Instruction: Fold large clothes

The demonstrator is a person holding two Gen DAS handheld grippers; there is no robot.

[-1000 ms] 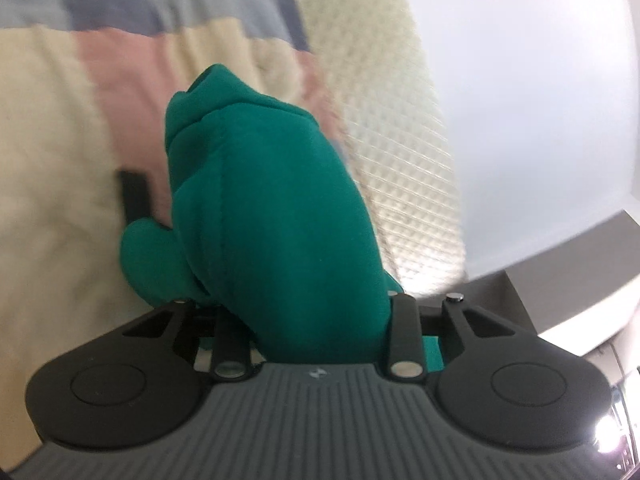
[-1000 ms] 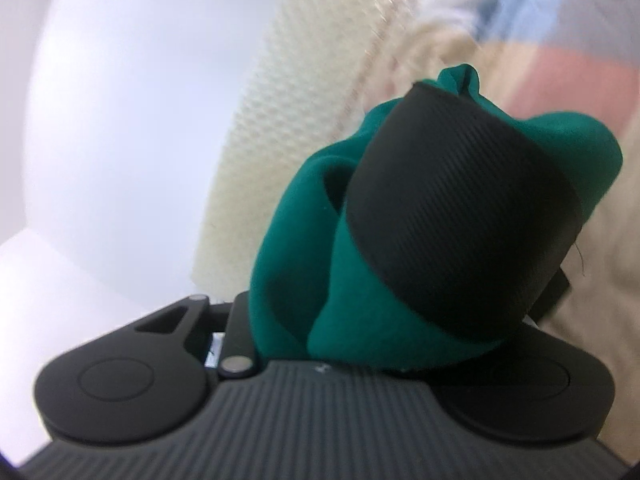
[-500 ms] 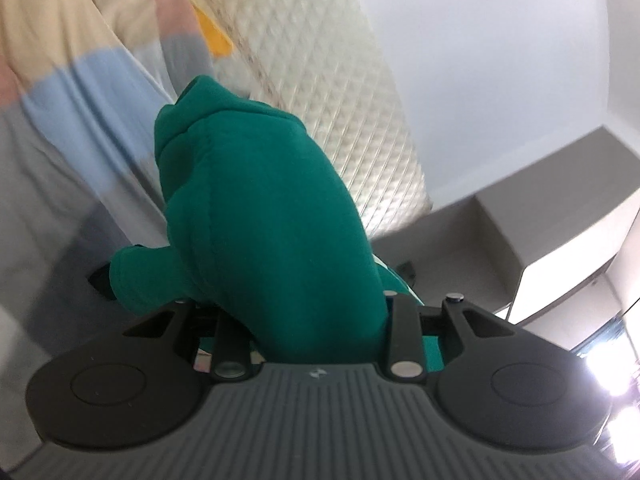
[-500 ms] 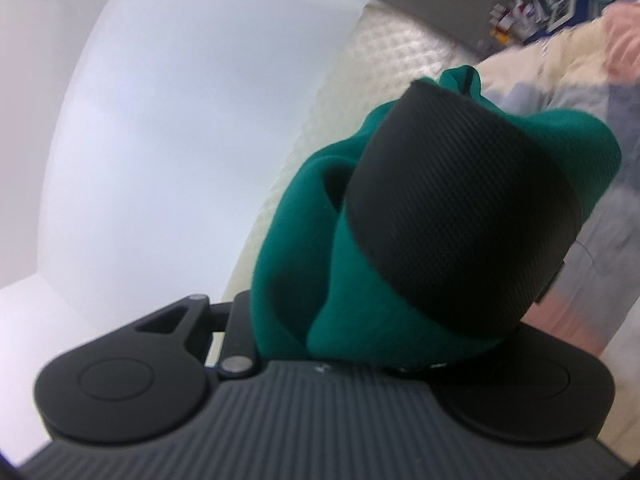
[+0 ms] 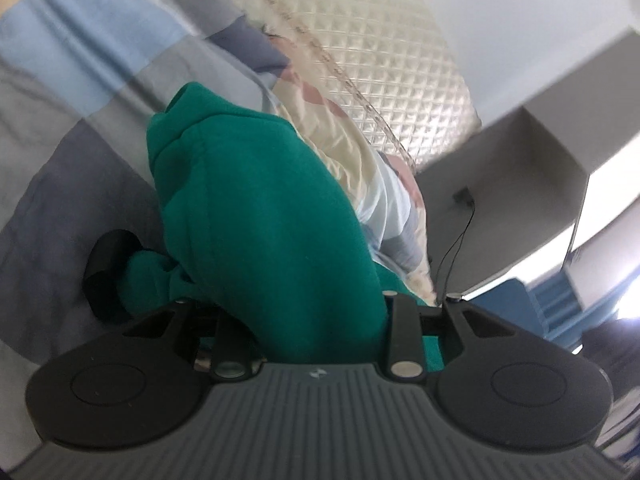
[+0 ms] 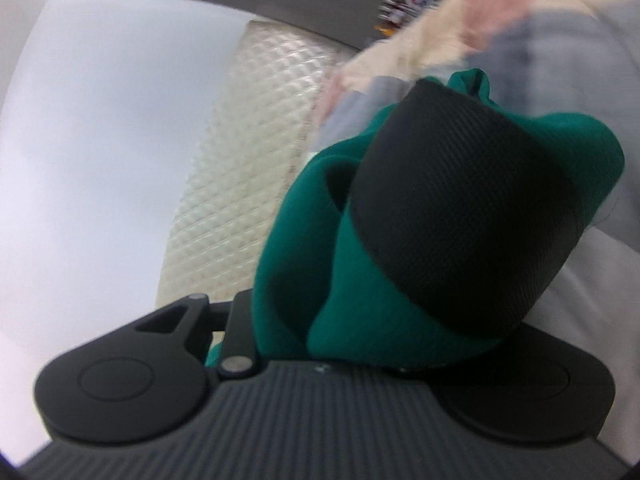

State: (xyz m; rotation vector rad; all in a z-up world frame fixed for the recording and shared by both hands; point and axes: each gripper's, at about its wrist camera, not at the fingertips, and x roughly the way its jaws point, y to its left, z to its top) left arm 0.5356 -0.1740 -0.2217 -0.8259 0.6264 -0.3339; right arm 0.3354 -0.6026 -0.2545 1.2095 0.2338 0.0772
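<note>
Closest to each camera, the grey ribbed gripper housings fill the lower part of both wrist views. Just beyond, the left gripper (image 5: pixel 256 264) is clamped on a thick bunch of the dark green fleece garment (image 5: pixel 260 216), which bulges up between its jaws and covers most of them; only one black finger (image 5: pixel 106 272) shows at the left, touching a fold of the cloth. The right gripper (image 6: pixel 404 240) is likewise closed on a bunch of the same green garment (image 6: pixel 296 248), with one broad black textured pad (image 6: pixel 460 216) pressed over the fabric and the other finger hidden under it. Both bunches are held off the bed, above its blurred patchwork cover (image 5: pixel 80 72) of light blue, grey, cream and pink blocks. Farther off, the cream quilted mattress side (image 5: pixel 392 72) runs along the bed's edge. Beyond that stand a plain pale wall (image 6: pixel 100 140) and a grey boxy cabinet (image 5: pixel 520 176) with a thin black cable (image 5: pixel 460 240) hanging down its face.
</note>
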